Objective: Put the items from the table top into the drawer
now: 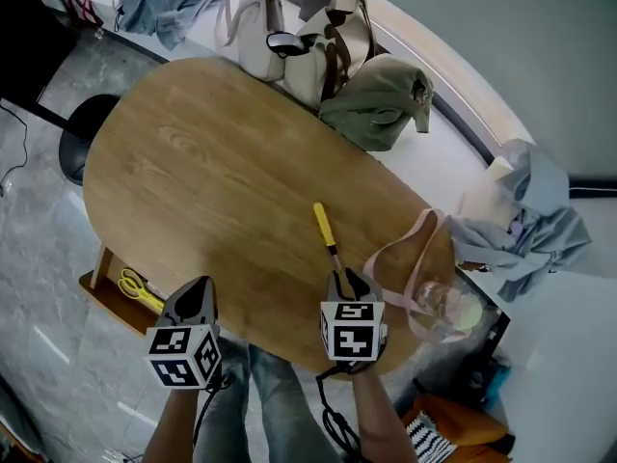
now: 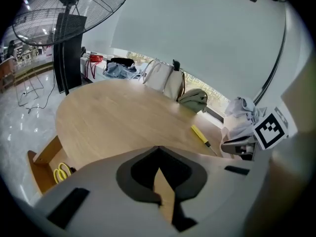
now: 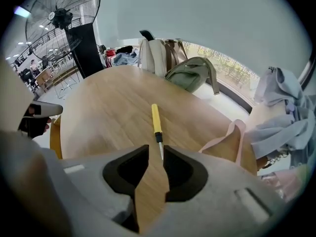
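Left gripper (image 2: 158, 148): jaw tips together, nothing between them. It hangs at the table's (image 1: 212, 181) near edge, just right of the open drawer (image 1: 100, 293).

Drawer sits below the table's left rim; yellow scissors (image 1: 138, 289) lie in it.

Right gripper (image 3: 156, 151): jaws narrowly apart, pointing steeply down at the tabletop. The metal tip of the screwdriver (image 3: 156, 118) reaches into the gap; pads are not pressing on it.

Screwdriver lies flat on the table, yellow handle pointing away.

Pink strap (image 3: 236, 126) loops over the table's right end.

Far edge: green bag (image 1: 381, 99), white bag (image 1: 253, 27) beside it.
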{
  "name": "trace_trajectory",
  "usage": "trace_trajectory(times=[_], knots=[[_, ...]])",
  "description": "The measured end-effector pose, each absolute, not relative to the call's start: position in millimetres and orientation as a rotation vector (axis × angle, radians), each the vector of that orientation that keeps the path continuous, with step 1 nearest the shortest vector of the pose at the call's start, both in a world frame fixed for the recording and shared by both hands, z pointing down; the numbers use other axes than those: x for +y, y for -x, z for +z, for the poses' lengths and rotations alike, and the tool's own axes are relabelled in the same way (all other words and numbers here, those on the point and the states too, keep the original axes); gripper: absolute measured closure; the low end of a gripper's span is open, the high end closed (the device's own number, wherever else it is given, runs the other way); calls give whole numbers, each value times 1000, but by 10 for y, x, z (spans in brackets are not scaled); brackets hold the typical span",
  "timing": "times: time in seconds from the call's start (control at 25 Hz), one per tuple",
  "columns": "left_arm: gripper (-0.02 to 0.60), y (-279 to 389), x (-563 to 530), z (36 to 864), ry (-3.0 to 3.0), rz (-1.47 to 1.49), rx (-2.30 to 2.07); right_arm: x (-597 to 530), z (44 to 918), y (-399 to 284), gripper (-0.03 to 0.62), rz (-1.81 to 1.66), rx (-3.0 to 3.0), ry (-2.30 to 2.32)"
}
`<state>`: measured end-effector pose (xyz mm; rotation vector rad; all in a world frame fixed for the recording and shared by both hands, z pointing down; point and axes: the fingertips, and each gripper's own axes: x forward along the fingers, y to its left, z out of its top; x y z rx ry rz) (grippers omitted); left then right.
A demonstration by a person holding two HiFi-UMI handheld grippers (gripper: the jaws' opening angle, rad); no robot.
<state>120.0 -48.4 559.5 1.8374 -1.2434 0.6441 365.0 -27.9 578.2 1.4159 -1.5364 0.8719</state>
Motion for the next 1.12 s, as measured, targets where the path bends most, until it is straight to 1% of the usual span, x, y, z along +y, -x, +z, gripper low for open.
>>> trace_trajectory(times=[0.28, 1.12], knots=[[586, -1361, -680, 5738, -1838, 676, -1207, -455, 5977, -3668, 507, 907, -1546, -1378], [586, -1352, -1011, 5947, -1769, 673, -1229, -979, 6268, -3557, 507, 920, -1570, -1268]])
